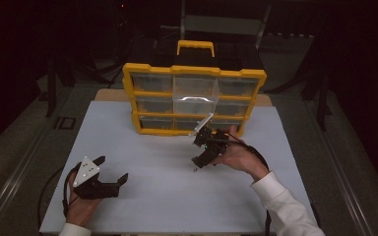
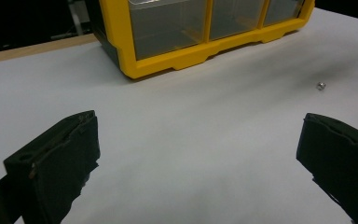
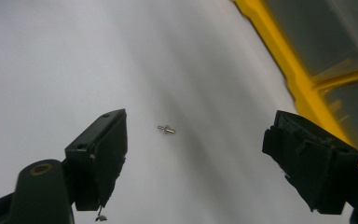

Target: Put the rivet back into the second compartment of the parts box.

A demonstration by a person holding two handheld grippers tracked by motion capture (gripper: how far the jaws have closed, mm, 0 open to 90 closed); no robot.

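A tiny metal screw point(image 3: 167, 129) lies on the white table point(image 1: 152, 196). My right gripper point(image 3: 198, 123) hovers over it, open, jaws wide on either side. In the high view the right gripper point(image 1: 200, 150) tilts down just in front of the organizer, with the screw point(image 1: 195, 170) a speck below it. At the table's near left my left gripper point(image 1: 113, 168) rests open and holds nothing. In the left gripper view its jaws point(image 2: 200, 130) stand far apart, and the screw point(image 2: 321, 85) lies far off to the right.
A yellow organizer point(image 1: 194, 73) with clear drawers stands at the back middle of the table. Its top middle drawer point(image 1: 195, 93) is pulled out toward me. Its yellow frame point(image 3: 303, 93) is close on the right gripper's right. Dark floor surrounds the table.
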